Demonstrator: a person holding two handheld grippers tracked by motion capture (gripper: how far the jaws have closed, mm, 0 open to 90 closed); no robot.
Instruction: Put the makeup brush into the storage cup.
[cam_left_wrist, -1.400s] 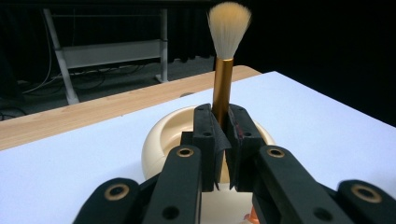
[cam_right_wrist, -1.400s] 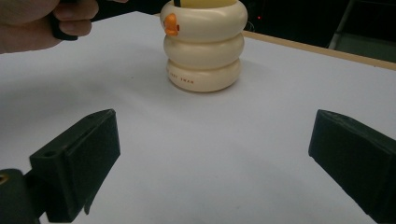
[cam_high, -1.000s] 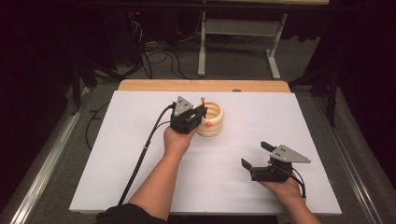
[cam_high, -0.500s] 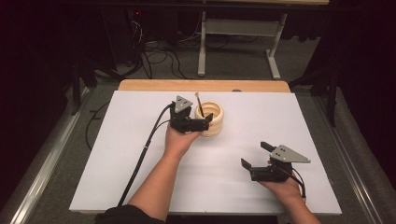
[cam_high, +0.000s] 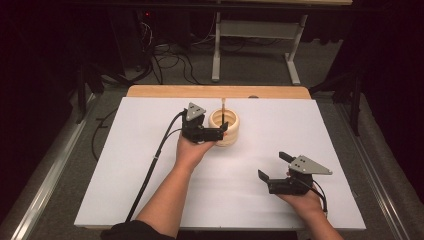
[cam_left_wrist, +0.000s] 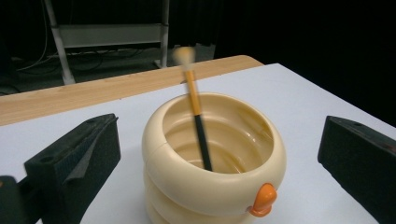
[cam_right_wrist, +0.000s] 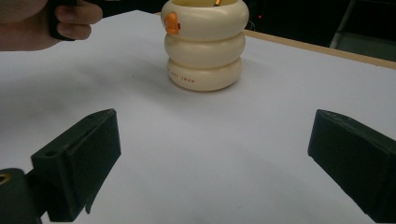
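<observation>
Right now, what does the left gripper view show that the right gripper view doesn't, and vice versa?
Left gripper view: the inside of the cream pot, with a brush standing in it, tip blurred, and that gripper's own open jaws beside the pot. Right gripper view: the pot's full stacked-ring side with small lettering near its base, the other hand, and its own open jaws. Both: the pot's orange knob and the white table.

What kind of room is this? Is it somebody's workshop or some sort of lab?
Most likely a lab or recording studio rather than a home workshop. A plain white table stands among dark surroundings, loose cables run over the floor behind it, and a person holds a cabled left hand-held gripper beside a cream pot.
</observation>
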